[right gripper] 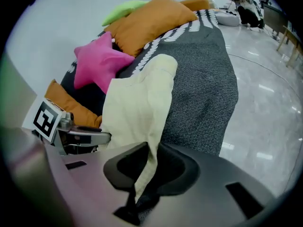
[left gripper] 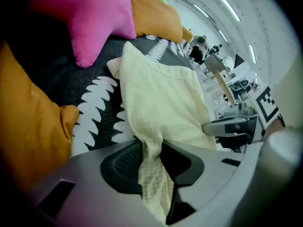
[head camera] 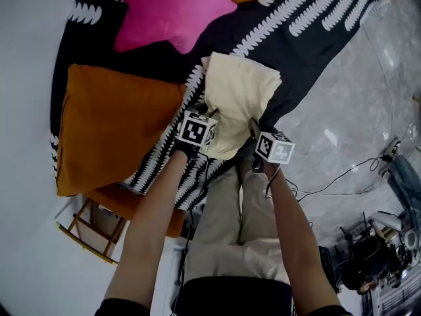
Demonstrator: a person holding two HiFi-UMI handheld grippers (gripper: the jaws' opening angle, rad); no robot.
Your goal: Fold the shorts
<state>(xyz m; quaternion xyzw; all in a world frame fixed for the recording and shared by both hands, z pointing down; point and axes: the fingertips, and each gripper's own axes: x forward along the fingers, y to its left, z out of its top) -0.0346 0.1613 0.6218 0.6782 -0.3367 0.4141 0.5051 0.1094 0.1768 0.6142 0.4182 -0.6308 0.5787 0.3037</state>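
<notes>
- The cream shorts [head camera: 238, 101] are spread on the black-and-white patterned cover [head camera: 316, 25], with their near edge drawn up to both grippers.
- A bunch of the fabric is pinched between the narrowly set jaws of the left gripper [left gripper: 152, 167].
- Another fold of the near edge is clamped in the right gripper [right gripper: 142, 167], whose jaws are almost together.
- An orange cushion [head camera: 108, 127] is seen near the shorts on the left, and a pink star cushion [head camera: 168, 8] lies beyond.

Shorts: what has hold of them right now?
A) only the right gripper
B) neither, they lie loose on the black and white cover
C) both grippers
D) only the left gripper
C. A fold of the pale yellow shorts is pinched between the jaws of the left gripper, and another fold between the jaws of the right gripper.
</notes>
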